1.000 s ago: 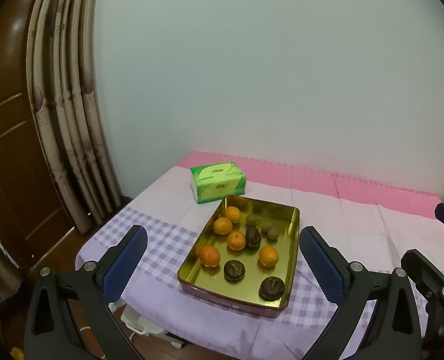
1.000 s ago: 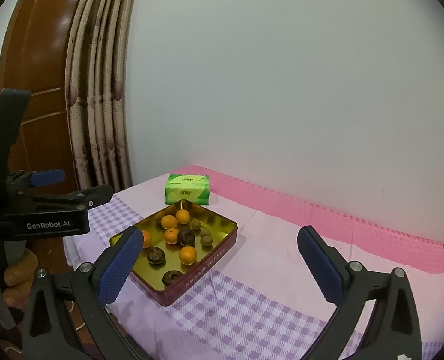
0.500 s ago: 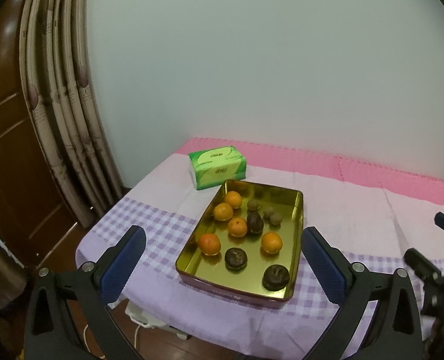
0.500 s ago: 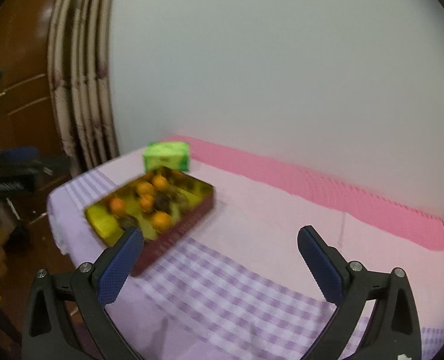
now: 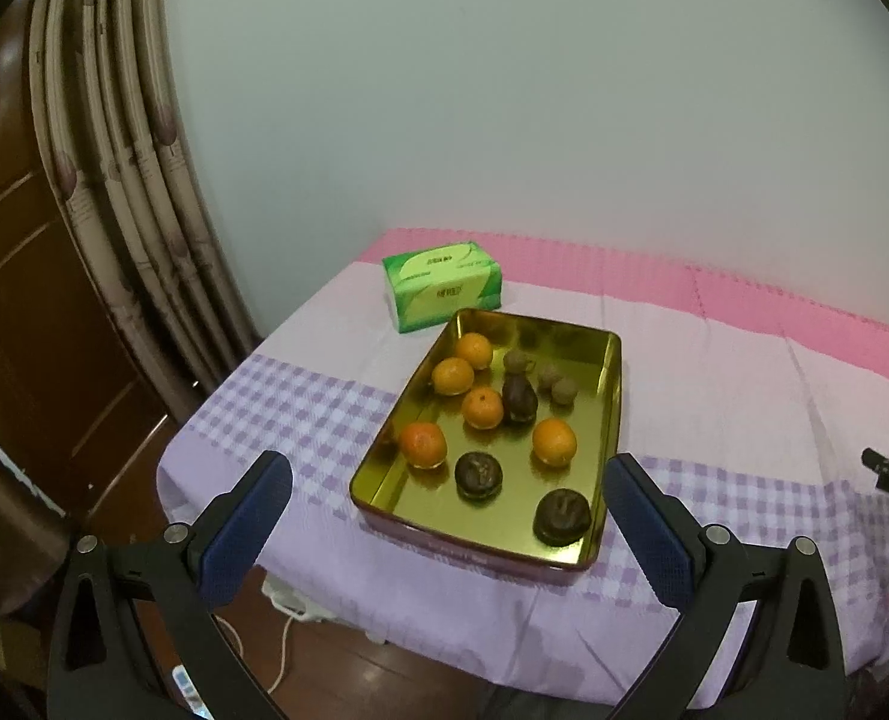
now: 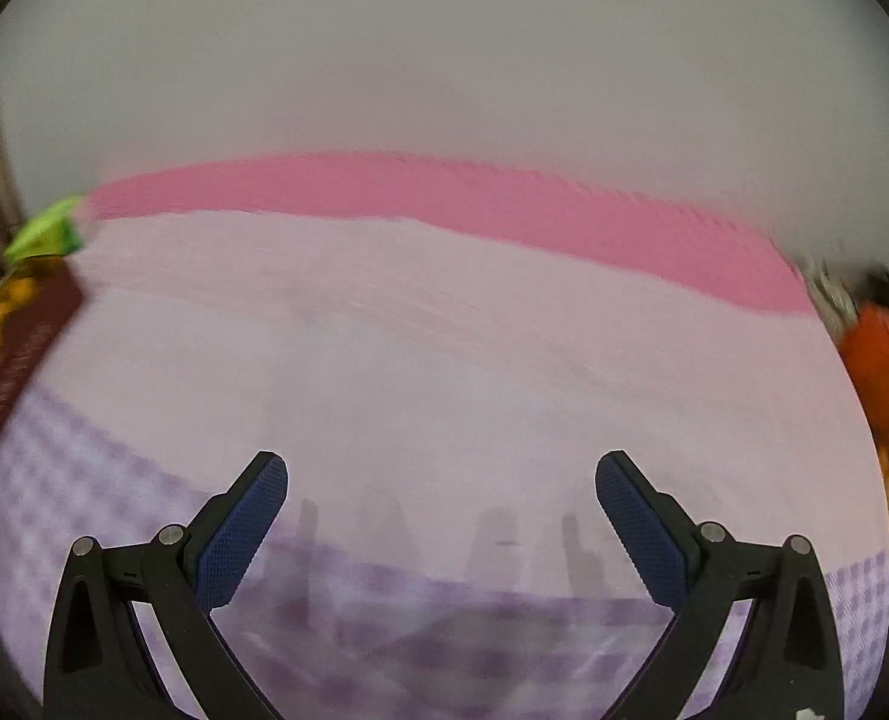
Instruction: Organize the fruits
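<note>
A gold metal tray (image 5: 609, 396) with a dark red outer wall sits on the cloth-covered table. It holds several oranges (image 5: 483, 407), dark round fruits (image 5: 478, 474) and small brown fruits (image 5: 563, 390). My left gripper (image 5: 447, 471) is open and empty, held above the table's near edge in front of the tray. My right gripper (image 6: 441, 474) is open and empty over bare cloth to the tray's right. In the blurred right wrist view the tray (image 6: 18, 354) shows at the far left.
A green tissue box (image 5: 442, 283) stands behind the tray. The table (image 5: 744, 372) wears a pink and purple checked cloth and meets the wall. A curtain (image 5: 114, 180) and a wooden door are at the left. A blurred orange-red heap (image 6: 885, 372) lies at the right edge.
My right gripper has swung to the right; the tray slid from its view's centre-left to the far left edge. My left gripper has moved a little closer to the tray.
</note>
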A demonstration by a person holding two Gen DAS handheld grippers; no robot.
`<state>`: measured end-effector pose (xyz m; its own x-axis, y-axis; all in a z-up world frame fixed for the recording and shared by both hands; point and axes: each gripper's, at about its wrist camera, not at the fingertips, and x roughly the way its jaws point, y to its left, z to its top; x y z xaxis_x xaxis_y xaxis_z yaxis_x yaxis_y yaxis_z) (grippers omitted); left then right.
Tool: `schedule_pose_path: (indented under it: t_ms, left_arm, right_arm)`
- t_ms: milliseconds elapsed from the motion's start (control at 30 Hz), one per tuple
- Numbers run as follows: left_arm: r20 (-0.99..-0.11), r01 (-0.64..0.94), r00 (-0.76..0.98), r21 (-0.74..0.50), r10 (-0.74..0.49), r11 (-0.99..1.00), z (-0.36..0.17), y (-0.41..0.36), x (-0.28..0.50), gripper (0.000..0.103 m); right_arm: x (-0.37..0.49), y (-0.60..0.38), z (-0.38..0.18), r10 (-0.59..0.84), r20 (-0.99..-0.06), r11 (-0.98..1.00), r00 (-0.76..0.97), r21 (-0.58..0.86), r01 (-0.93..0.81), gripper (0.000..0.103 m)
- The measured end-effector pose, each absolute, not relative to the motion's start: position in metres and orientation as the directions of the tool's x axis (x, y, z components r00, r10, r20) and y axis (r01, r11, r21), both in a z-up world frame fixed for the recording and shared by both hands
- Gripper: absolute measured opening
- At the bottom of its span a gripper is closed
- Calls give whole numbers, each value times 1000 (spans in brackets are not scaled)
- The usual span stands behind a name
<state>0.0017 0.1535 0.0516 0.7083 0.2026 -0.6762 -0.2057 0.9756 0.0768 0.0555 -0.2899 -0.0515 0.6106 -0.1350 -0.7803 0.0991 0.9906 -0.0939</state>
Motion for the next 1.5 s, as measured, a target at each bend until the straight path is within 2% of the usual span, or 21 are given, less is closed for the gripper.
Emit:
schedule_pose_path:
  t_ms: [233,333,700,1167,1300,1500]
  left_arm:
    - [-706,-203,676,97,211,974,47,150,4,102]
    - [-706,-213,671,109,226,971,48,151,1,103]
    - [-744,-265,626,79,234,961,32,168,4,103]
    - [-761,-445,544,95,353,890,11,215,10,103]
    - [-765,-438,537,107,355,893,7,218,14,102]
    - [-794,-453,511,77,330,888,1,230,17,103]
  right_arm:
    - [76,-336,-76,-180,-815,981,550,-109,159,102]
    - [85,-351,-79,-147,-827,983,542,-61,173,102]
    - [116,-381,-85,-142,-822,980,552,-37,197,103]
    - [114,-375,-82,-145,-822,981,551,-46,188,103]
    - [107,-334,-82,-117,-822,989,557,-48,137,103]
    - [105,-315,-83,-145,-821,980,552,-43,193,103]
